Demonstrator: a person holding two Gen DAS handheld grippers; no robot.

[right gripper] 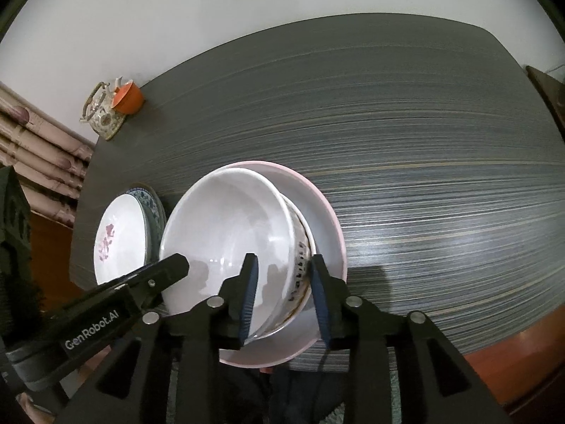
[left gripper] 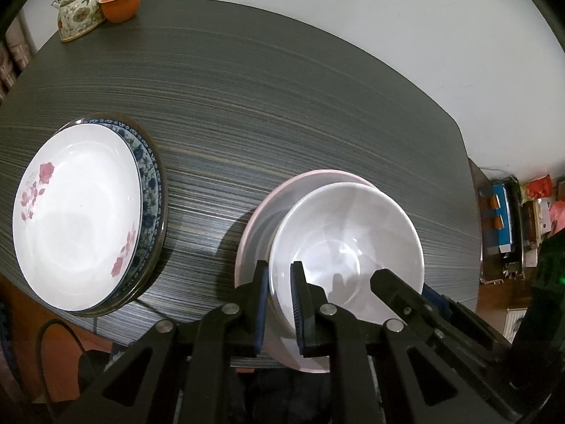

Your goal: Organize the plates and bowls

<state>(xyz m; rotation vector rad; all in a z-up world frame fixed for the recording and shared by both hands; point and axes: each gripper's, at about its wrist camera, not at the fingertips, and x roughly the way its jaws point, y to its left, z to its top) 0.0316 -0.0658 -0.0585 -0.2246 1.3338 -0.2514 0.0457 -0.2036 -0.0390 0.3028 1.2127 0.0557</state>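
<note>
Both my tools grip the white bowl (left gripper: 346,247) rim: left tool (left gripper: 279,304) at lower centre, right tool (right gripper: 284,293) opposite. Bowl nested in pink bowl (right gripper: 328,219) on bench (left gripper: 282,106); plates (left gripper: 81,219) stacked at left. Release remains

Open tabletop (right gripper: 441,176) right of the nested bowls (right gripper: 229,219); plate stack (left gripper: 81,215) close left, teapot (left gripper: 79,10) far corner.

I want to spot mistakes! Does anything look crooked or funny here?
Yes. The white bowl sits tilted in the pink bowl, not nested flat. Both claws, left and right, straddle its rim. Nothing looks spilled or broken.
</note>
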